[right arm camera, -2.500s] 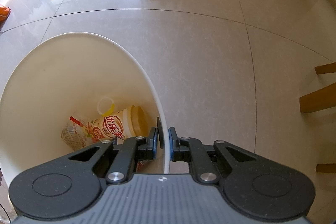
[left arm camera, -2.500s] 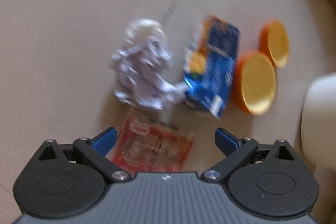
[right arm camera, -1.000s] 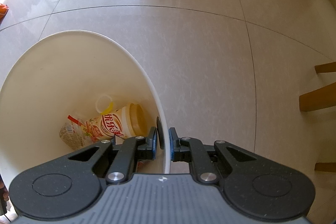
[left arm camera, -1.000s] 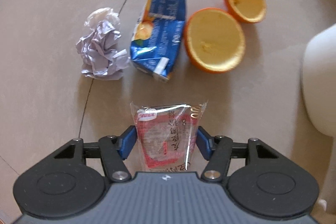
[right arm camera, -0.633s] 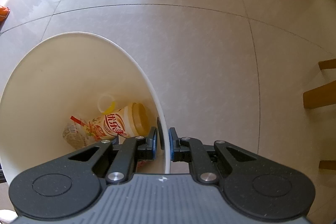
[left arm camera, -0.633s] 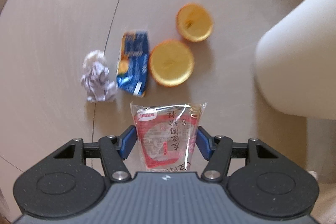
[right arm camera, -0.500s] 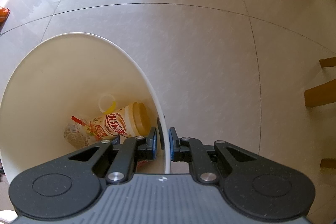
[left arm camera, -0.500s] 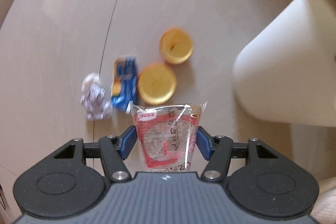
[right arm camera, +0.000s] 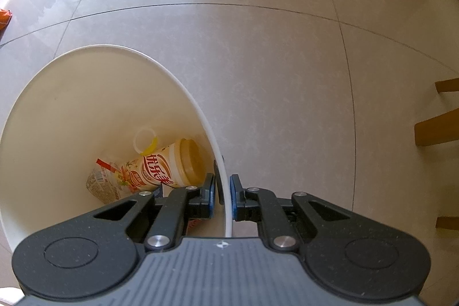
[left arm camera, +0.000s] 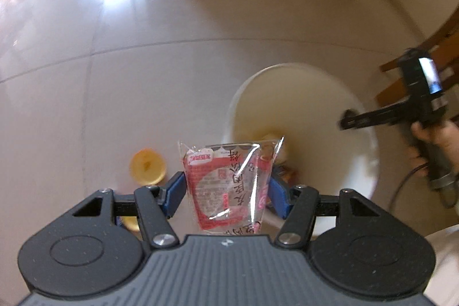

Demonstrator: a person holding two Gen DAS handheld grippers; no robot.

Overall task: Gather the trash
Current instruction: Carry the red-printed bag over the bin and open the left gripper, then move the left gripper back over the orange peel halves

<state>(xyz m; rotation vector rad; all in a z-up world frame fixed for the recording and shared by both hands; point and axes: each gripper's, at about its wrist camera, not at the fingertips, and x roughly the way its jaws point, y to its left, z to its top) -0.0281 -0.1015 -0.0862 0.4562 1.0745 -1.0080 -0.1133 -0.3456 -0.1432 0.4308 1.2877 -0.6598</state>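
Wrapper (left arm camera: 229,179), a red-printed clear packet, sits low in the centre of the left wrist view, pinched across its width by the left gripper (left arm camera: 226,191). It looks light, thin and crinkly, probably slick, so a grip on its flat middle should hold better than one on the loose edges. Beyond it stands the bin (left arm camera: 370,162), centre right, with an orange half (left arm camera: 147,169) on the floor to its left. The right gripper (right arm camera: 222,198) is clamped on the bin's rim; a cup (right arm camera: 169,167) lies inside.
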